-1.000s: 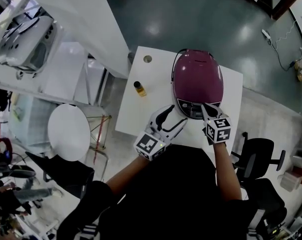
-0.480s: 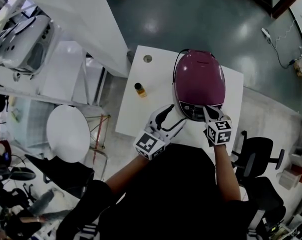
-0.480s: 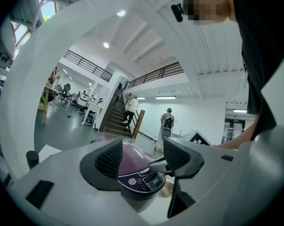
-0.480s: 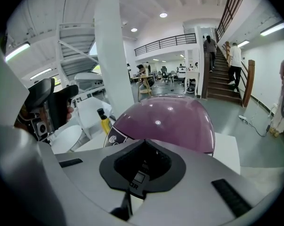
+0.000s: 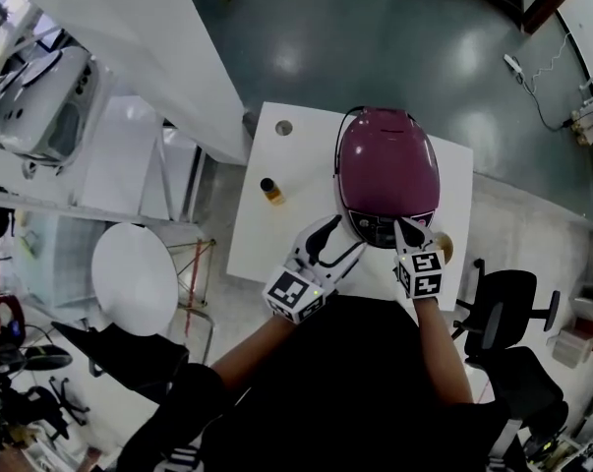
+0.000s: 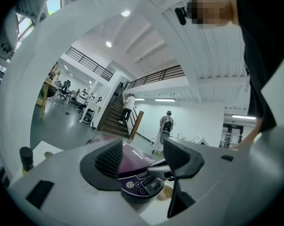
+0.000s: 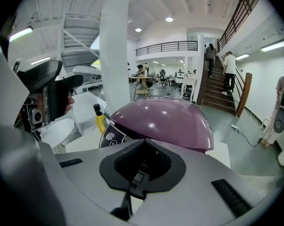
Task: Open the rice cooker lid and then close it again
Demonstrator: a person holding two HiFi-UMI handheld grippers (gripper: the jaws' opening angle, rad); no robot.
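A purple rice cooker (image 5: 386, 165) stands on the white table (image 5: 266, 234) with its lid down. Its dark control panel (image 5: 383, 229) faces me. My right gripper (image 5: 405, 228) is shut with nothing between its jaws, and its tips rest at the panel's right front edge. In the right gripper view the closed tips (image 7: 142, 160) point at the purple lid (image 7: 165, 119). My left gripper (image 5: 332, 243) is open just left of the panel, apart from the cooker. The left gripper view shows the cooker's panel (image 6: 142, 186) through the open jaws (image 6: 144, 159).
A small yellow bottle with a black cap (image 5: 270, 190) stands on the table left of the cooker. A round cable hole (image 5: 284, 127) sits at the far left corner. A small tan round thing (image 5: 443, 247) lies right of the cooker. An office chair (image 5: 503, 303) stands at the right.
Both grippers have stayed where they were at the cooker's front. The lid remains down. Only the head view has shifted a little.
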